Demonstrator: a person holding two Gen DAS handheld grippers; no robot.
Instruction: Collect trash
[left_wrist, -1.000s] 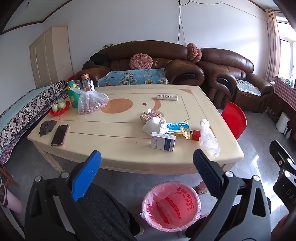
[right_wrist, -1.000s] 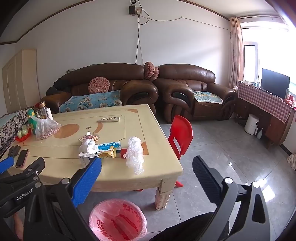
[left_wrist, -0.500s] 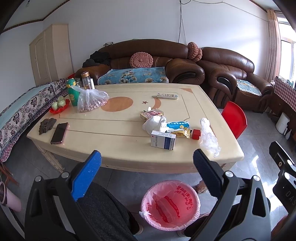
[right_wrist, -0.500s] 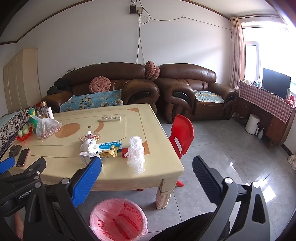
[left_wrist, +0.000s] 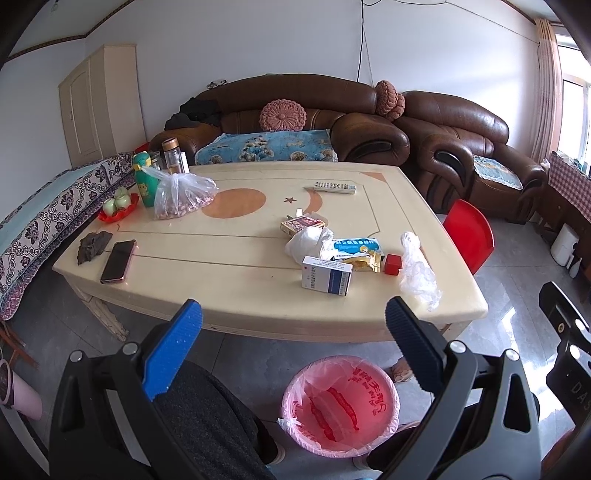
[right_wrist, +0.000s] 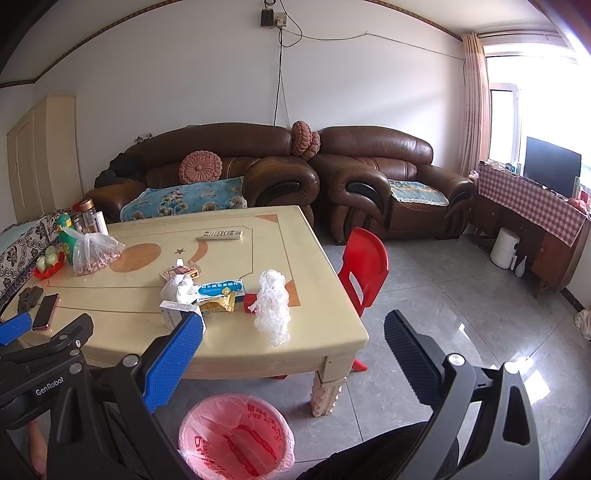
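Observation:
A cream low table (left_wrist: 229, 280) (right_wrist: 122, 332) carries the trash near its front right: a white-and-blue box (left_wrist: 326, 280) (right_wrist: 173, 314), a crumpled white bag (left_wrist: 306, 243) (right_wrist: 176, 290), a blue packet (left_wrist: 356, 246) (right_wrist: 220, 289), a gold wrapper (left_wrist: 364, 263) (right_wrist: 218, 306), a small red block (left_wrist: 392, 264) (right_wrist: 250, 302) and a crumpled clear plastic wrap (left_wrist: 417, 273) (right_wrist: 271, 304). A bin with a pink liner (left_wrist: 340, 404) (right_wrist: 236, 439) stands on the floor before the table. My left gripper (left_wrist: 293, 314) and right gripper (right_wrist: 293, 330) are open, empty, held short of the table edge above the bin.
Further back on the table lie a phone (left_wrist: 118, 255), a dark cloth (left_wrist: 93, 245), a bag of nuts (left_wrist: 181, 197), a green bottle (left_wrist: 144, 181), a remote (left_wrist: 335, 187) and a cigarette pack (left_wrist: 301, 224). A red chair (right_wrist: 364, 267) stands at the right side, brown sofas (right_wrist: 280, 173) behind.
Both views have shifted slightly, with the table and bin sitting a little higher and closer in frame. Both grippers stay open and nothing on the table has moved.

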